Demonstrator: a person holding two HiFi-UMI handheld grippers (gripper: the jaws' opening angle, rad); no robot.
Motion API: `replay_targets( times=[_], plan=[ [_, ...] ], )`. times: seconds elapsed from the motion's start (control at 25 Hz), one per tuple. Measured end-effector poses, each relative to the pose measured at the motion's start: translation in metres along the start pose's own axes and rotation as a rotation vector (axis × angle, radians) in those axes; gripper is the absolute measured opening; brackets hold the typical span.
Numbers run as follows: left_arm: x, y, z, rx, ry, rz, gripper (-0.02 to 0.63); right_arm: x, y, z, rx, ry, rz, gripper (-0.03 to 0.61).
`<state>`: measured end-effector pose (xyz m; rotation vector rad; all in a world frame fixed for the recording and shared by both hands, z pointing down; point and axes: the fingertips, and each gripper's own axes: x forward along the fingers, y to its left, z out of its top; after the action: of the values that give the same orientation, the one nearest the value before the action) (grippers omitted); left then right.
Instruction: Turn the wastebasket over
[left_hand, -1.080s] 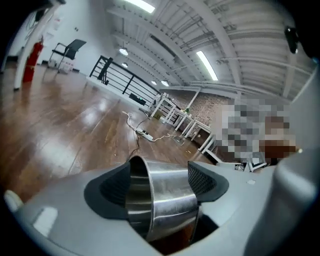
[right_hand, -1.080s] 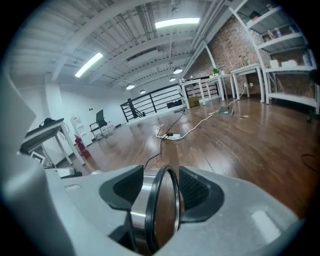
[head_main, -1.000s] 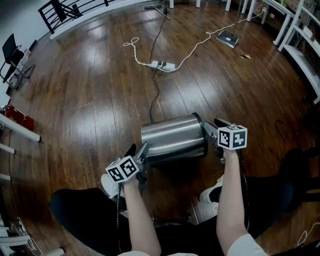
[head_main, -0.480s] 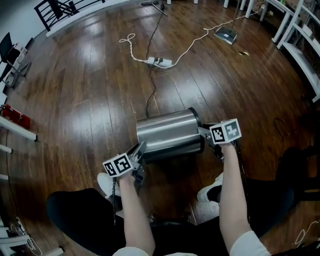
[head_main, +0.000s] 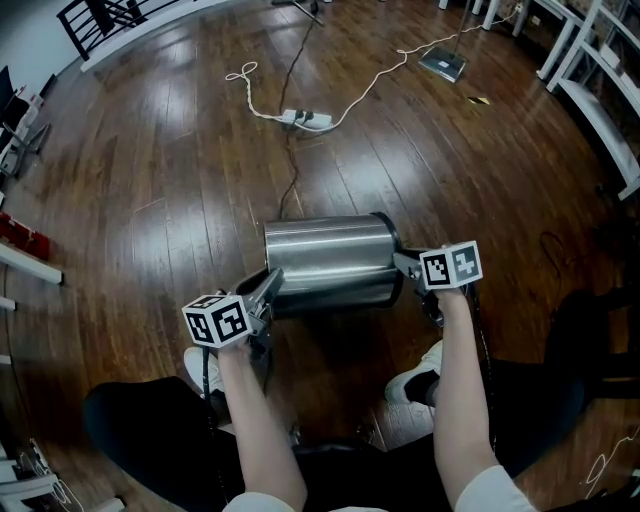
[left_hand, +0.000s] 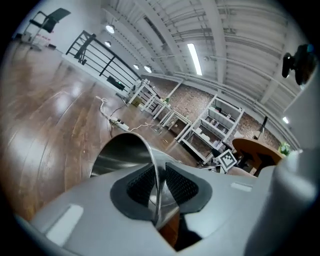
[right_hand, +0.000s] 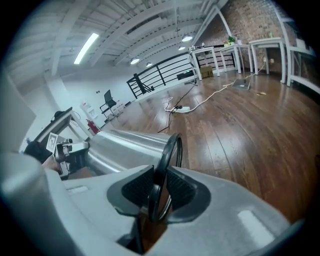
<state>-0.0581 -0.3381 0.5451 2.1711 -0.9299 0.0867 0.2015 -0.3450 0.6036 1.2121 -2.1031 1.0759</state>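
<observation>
Sideways at the middle of the head view, the steel wastebasket (head_main: 325, 262) has its long axis running from 9 to 3 o'clock above the wood floor (head_main: 150, 190); whether it touches the boards I cannot tell. The left gripper (head_main: 262, 290) has just been closing its jaws and now pinches the thin steel edge (left_hand: 152, 153) at the 9 o'clock end. The right gripper (head_main: 405, 263), jaws also just closing, is clamped on the black ring (right_hand: 170, 146) at the 3 o'clock end. Bare floor lies wide from 9 to 11 o'clock. At 12 o'clock a black cable (head_main: 290, 175) leads off to a power strip (head_main: 300, 119), well apart. White shelving (head_main: 600, 100) stands at 2 o'clock, far off. The person's 2 shoes (head_main: 418, 378) sit close at 5 and 7 o'clock.
</observation>
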Motion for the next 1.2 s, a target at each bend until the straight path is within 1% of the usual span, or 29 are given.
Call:
replay_targets(
  times=[0.08, 0.12, 0.24, 0.28, 0.44, 0.56, 0.68, 0.8, 0.84, 0.92, 1.04, 1.2],
  plan=[
    [0.001, -0.013, 0.016, 0.086, 0.024, -0.002, 0.087, 0.004, -0.001, -0.003, 0.051, -0.028, 0.028, 0.072],
    [0.002, -0.019, 0.023, 0.130, 0.044, 0.010, 0.087, 0.006, -0.001, -0.004, 0.077, -0.042, 0.041, 0.072],
    [0.007, -0.030, 0.038, 0.288, 0.143, 0.080, 0.100, 0.014, -0.001, -0.009, 0.145, -0.073, 0.079, 0.072],
    [0.010, -0.036, 0.042, 0.333, 0.170, 0.088, 0.100, 0.016, -0.002, -0.012, 0.164, -0.078, 0.085, 0.072],
    [0.029, -0.061, 0.053, 0.452, 0.218, 0.066, 0.097, 0.028, -0.011, -0.026, 0.238, -0.089, 0.094, 0.075],
    [0.047, -0.081, 0.053, 0.542, 0.268, 0.047, 0.095, 0.035, -0.023, -0.036, 0.275, -0.095, 0.080, 0.075],
    [0.065, -0.101, 0.047, 0.634, 0.328, 0.025, 0.094, 0.049, -0.031, -0.052, 0.291, -0.060, 0.055, 0.075],
    [0.083, -0.115, 0.033, 0.695, 0.381, -0.006, 0.084, 0.071, -0.031, -0.074, 0.304, -0.016, 0.032, 0.072],
    [0.088, -0.119, 0.026, 0.710, 0.397, -0.021, 0.081, 0.080, -0.029, -0.083, 0.311, -0.002, 0.027, 0.063],
    [0.098, -0.125, 0.012, 0.737, 0.417, -0.054, 0.072, 0.096, -0.028, -0.098, 0.330, 0.019, 0.009, 0.000],
    [0.111, -0.134, -0.011, 0.791, 0.457, -0.093, 0.069, 0.116, -0.032, -0.115, 0.370, 0.021, -0.023, 0.002],
    [0.123, -0.145, -0.041, 0.850, 0.524, -0.107, 0.071, 0.129, -0.037, -0.132, 0.419, 0.018, -0.020, 0.000]
  ],
)
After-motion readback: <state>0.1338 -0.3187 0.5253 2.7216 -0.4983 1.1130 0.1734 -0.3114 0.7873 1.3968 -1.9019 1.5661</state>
